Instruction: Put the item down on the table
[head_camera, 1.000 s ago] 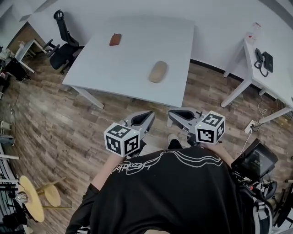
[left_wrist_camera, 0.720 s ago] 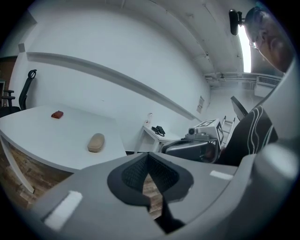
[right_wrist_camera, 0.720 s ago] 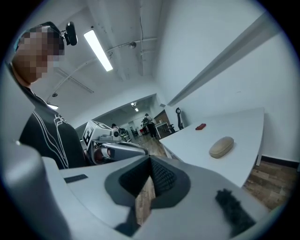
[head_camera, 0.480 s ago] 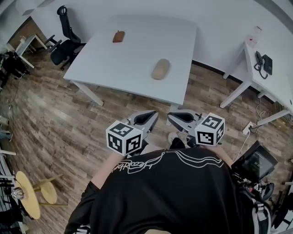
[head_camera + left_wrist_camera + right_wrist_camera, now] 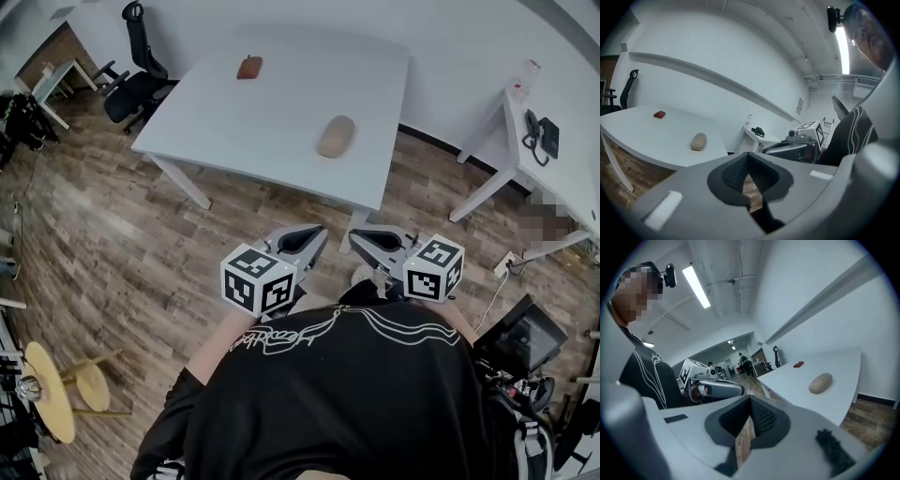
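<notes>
A tan oblong item (image 5: 336, 137) lies on the white table (image 5: 281, 112) near its front right part. A small red-brown item (image 5: 248, 67) lies at the far side. Both grippers hang over the wood floor close to the person's body, well short of the table. My left gripper (image 5: 311, 232) is shut with nothing in it, and my right gripper (image 5: 356, 236) beside it is also shut and empty. In the left gripper view, the left gripper (image 5: 749, 154) points toward the tan item (image 5: 698, 141). In the right gripper view, the tan item (image 5: 820, 383) lies beyond the right gripper (image 5: 750, 399).
A black office chair (image 5: 141, 84) stands at the table's far left corner. A second white desk (image 5: 553, 178) with a phone (image 5: 544, 136) is at the right. Yellow stools (image 5: 52, 403) are at the lower left and a black bag (image 5: 520, 337) at the lower right.
The head view has drifted a little, so the table sits slightly further right. Both grippers stay shut near the body. The two items on the table have not moved.
</notes>
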Demonstrator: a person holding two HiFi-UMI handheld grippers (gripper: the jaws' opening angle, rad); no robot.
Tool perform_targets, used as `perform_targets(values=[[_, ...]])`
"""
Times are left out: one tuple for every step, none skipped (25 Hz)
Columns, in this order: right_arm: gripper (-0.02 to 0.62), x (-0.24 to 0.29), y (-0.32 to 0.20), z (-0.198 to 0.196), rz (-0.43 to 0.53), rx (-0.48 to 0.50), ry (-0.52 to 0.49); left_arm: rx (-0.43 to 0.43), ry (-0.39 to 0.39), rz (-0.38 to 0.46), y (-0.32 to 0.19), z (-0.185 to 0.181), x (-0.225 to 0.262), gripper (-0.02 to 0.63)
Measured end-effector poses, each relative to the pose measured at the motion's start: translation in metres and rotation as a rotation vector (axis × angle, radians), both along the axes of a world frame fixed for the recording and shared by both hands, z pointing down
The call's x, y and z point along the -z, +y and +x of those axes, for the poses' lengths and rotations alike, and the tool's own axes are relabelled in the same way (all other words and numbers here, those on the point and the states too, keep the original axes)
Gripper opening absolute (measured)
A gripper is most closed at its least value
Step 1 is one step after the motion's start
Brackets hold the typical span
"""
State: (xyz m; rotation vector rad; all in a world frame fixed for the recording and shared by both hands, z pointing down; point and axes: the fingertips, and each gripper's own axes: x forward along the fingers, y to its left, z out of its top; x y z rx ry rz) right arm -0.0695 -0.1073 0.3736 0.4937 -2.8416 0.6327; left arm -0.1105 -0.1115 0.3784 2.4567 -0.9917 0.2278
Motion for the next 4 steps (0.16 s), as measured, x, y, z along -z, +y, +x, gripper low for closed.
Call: perform_targets(values=[[0.008, -0.0016, 0.0000, 0.0009, -0.002, -0.003, 0.002, 0.001, 0.001, -0.001, -0.0005, -0.0005, -0.0006, 0.005], [0.008, -0.0031, 0.0003, 0.0013, -0.003, -0.006, 0.004, 0.002, 0.002, -0.002, -0.0008, -0.0013, -0.0009, 0.005], [0.008, -0.0045, 0.0008, 0.0014, -0.004, -0.008, 0.007, 0.003, 0.004, -0.002, -0.0009, -0.0024, -0.0012, 0.005], [0.008, -0.0060, 0.0013, 0.0015, -0.005, -0.009, 0.009, 0.005, 0.006, -0.002, -0.0009, -0.0036, -0.0014, 0.006]])
